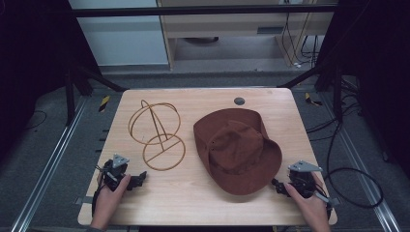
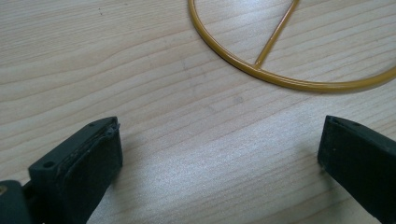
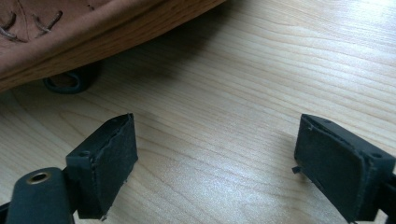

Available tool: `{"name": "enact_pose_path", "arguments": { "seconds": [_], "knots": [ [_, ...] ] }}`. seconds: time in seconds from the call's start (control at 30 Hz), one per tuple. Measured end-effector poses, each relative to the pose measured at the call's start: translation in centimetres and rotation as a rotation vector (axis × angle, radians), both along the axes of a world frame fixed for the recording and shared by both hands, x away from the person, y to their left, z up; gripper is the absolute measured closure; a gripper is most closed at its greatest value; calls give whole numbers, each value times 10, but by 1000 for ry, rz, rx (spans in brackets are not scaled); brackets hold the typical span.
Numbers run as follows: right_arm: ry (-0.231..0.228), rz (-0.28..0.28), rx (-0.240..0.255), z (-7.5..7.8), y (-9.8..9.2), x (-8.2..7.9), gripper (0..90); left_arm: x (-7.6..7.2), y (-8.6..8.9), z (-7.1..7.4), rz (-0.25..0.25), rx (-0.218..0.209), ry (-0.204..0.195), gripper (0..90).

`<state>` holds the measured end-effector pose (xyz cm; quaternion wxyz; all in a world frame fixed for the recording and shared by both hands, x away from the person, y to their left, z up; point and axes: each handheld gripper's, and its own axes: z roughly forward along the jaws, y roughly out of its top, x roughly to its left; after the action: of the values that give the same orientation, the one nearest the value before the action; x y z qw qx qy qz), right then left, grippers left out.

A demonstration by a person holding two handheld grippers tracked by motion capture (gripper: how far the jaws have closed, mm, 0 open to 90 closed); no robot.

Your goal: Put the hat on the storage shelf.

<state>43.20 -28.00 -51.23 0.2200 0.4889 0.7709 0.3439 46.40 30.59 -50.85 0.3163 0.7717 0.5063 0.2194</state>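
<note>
we are holding both claws wide, empty | risk: right claw (image 1: 279, 185) pinching only hat (image 1: 237, 150) brim, dragging it into wire stand (image 1: 157, 135)

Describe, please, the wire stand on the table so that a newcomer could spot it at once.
Start at the light wooden table. On its left half, left of the brown brimmed hat, stands the wire stand: a flat ring base with a crossbar and an upright stem bearing crossed hoops. It is the only thin, golden, see-through frame there; the hat is solid and soft.
</note>
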Motion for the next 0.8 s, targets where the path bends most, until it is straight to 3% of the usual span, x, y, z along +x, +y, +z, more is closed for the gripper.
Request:
{"name": "enact_pose_path", "arguments": {
  "seconds": [0.8],
  "knots": [
    [4, -13, 1, 0, 1, 0, 118, 0, -1, 0, 6, -2, -1, 0]
  ]
}}
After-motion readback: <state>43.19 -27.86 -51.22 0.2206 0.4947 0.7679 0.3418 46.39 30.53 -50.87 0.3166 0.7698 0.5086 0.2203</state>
